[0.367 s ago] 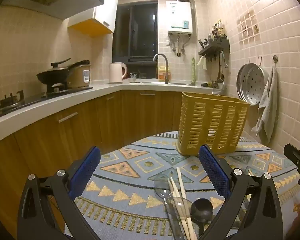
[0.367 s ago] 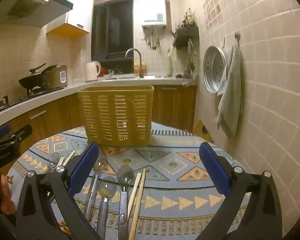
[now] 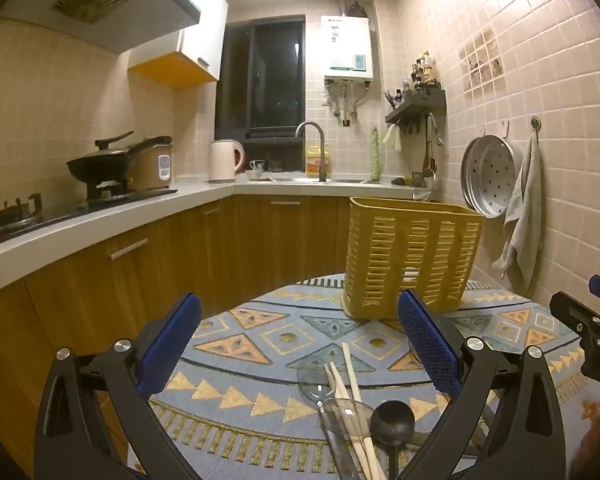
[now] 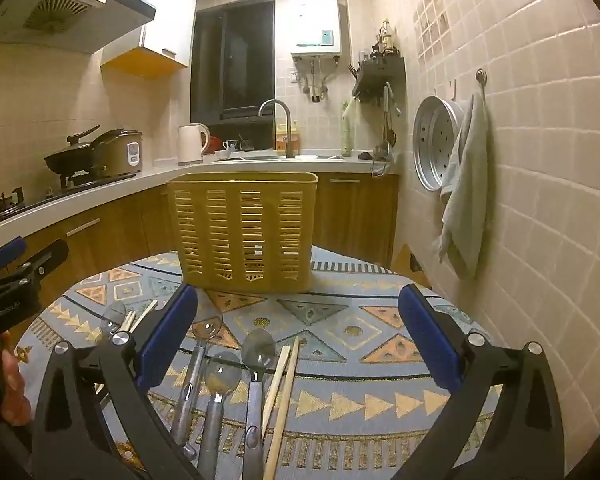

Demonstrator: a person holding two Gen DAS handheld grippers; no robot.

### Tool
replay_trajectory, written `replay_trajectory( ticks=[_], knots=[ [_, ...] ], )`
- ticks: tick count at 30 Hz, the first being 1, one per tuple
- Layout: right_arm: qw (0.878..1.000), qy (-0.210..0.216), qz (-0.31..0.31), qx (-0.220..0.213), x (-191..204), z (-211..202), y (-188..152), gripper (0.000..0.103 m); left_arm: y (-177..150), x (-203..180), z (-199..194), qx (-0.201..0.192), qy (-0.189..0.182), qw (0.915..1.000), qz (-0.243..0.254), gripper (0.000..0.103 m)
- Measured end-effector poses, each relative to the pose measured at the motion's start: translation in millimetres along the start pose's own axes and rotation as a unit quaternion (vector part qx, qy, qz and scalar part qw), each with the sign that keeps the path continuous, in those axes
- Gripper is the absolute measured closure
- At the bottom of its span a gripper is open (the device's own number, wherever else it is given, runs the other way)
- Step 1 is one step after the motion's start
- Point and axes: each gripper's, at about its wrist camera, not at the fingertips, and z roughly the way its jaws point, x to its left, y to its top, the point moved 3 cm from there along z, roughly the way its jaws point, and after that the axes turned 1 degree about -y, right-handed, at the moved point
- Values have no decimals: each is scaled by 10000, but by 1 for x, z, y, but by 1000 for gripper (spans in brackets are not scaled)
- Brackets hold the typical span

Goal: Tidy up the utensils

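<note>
Now both jaws gape empty over the utensil-strewn desk (image 4: pixel 380 364).
Left view: left gripper (image 3: pixel 300 344); between its jaws, one clear spoon (image 3: pixel 314 372), one black spoon (image 3: pixel 392 419), two chopsticks (image 3: pixel 350 372); yellow basket (image 3: pixel 414 256) beyond. Right view: right gripper (image 4: pixel 300 340); three spoons (image 4: pixel 258 350), two chopsticks (image 4: pixel 284 380) toward its left jaw.

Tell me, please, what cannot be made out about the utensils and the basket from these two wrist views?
- Yellow basket contents: both views, slatted walls hide the inside; only pale bits show through.
- Spoon and chopstick handles: right wrist view, cut by the bottom edge.
- Black spoon handle: left wrist view, behind the left gripper's finger.
</note>
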Motion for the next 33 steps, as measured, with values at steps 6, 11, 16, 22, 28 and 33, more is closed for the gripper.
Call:
replay_trajectory(
  ticks=[6,11,16,22,28,33],
  knots=[
    [10000,15,29,32,-9,19,-1,6,-14,-1,-2,-160,-16,9999,56,8],
    [10000,63,-18,50,-7,22,-2,6,-18,-4,1,-172,-7,9998,50,8],
    [9999,84,-65,67,-4,22,-3,6,-19,-5,2,-163,-6,9999,31,8],
    [9998,129,-55,115,-4,24,-4,6,-23,-5,2,-165,-11,9999,20,8],
    [9997,168,-93,138,-3,25,-3,6,-23,-6,2,-168,3,9999,18,8],
    [9996,180,-195,123,3,24,-4,6,-24,-7,3,-165,11,9999,23,8]
  ],
)
